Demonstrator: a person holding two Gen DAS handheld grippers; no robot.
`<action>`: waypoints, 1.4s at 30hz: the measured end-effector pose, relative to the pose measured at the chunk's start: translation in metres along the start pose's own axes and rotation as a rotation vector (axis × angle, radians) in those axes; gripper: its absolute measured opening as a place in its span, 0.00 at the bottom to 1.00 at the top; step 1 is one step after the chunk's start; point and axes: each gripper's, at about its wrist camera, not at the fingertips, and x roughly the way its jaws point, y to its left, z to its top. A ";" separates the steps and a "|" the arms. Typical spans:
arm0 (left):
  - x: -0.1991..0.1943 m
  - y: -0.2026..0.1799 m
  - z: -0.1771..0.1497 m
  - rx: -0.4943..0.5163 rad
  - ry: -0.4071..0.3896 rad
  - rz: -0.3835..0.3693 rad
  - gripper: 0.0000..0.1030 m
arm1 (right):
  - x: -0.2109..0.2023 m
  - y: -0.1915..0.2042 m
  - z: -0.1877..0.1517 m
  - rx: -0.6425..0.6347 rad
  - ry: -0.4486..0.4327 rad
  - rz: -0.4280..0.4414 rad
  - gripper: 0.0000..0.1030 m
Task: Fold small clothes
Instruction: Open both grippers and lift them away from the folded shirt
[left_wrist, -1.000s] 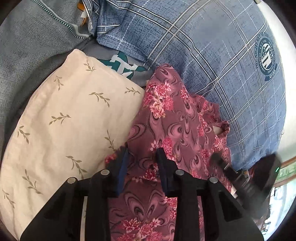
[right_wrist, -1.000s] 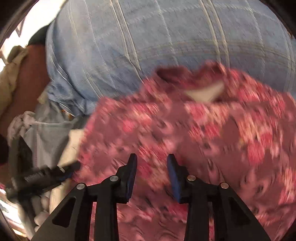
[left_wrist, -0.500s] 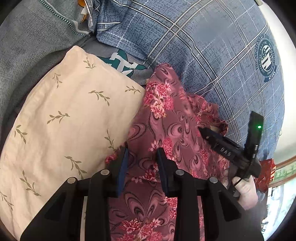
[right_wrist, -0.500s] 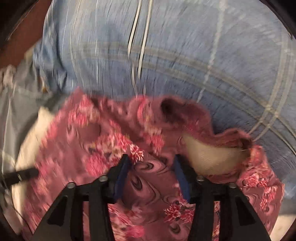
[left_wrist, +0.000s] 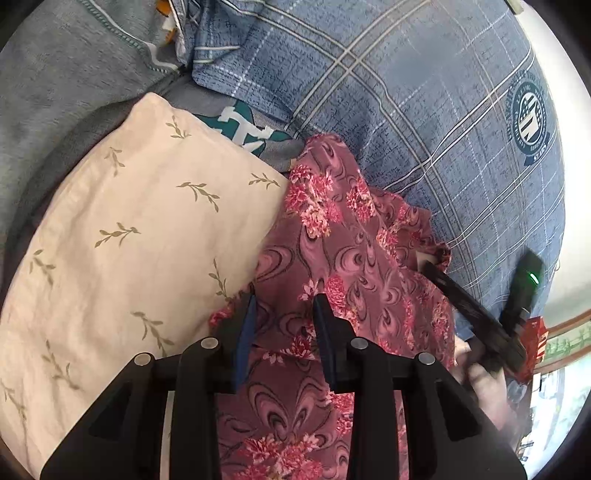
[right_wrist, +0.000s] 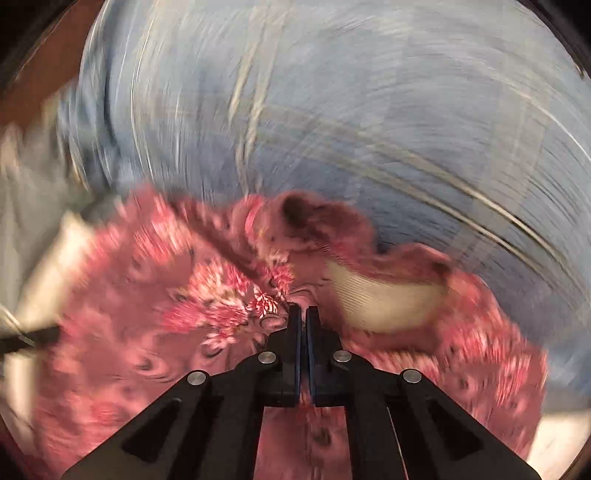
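Surface: blue plaid bedding (left_wrist: 424, 122) w/ round crest (left_wrist: 529, 120), spread ahead of both grippers; fills upper half of right wrist view too (right_wrist: 351, 122), blurred there.
Garment: maroon floral piece (left_wrist: 343, 258), lying on the bedding, runs from under the left gripper fwd & to its right; crumpled far end. In right wrist view (right_wrist: 166, 314) it fills the lower half, pale inner lining (right_wrist: 384, 299) exposed just right of the tips.
Left gripper: (left_wrist: 284, 299) jaws apart at medium width, over the garment's left edge, cloth visible between the fingers; can't tell if pads touch it; nothing pinched.
Right gripper: (right_wrist: 303, 314) jaws nearly together, thin slit only, tips at a fold of the garment; looks clamped on the cloth, view motion-blurred. Seen from left wrist cam (left_wrist: 476, 314) as a black bar at the garment's right edge, green LED on its body, person's hand (left_wrist: 480, 380) behind it.
Pillow: cream, leaf print (left_wrist: 129, 258), just left of left gripper, touching/under the garment's left edge.
Beyond pillow: grey cloth w/ teal-white print (left_wrist: 245, 127), partly under the plaid.
Far left: grey-blue knit fabric (left_wrist: 74, 66), stitched hem.
Far right: red item (left_wrist: 535, 336) by the right gripper, too small to ID.
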 end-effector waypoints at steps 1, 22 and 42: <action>-0.004 -0.002 -0.002 0.008 -0.012 -0.002 0.31 | -0.016 -0.016 -0.006 0.086 -0.032 0.049 0.08; 0.018 -0.057 -0.039 0.341 -0.002 0.184 0.76 | -0.120 -0.096 -0.197 0.393 -0.176 -0.103 0.55; -0.093 -0.005 -0.120 0.371 0.142 0.146 0.84 | -0.146 0.002 -0.286 0.158 0.042 -0.197 0.99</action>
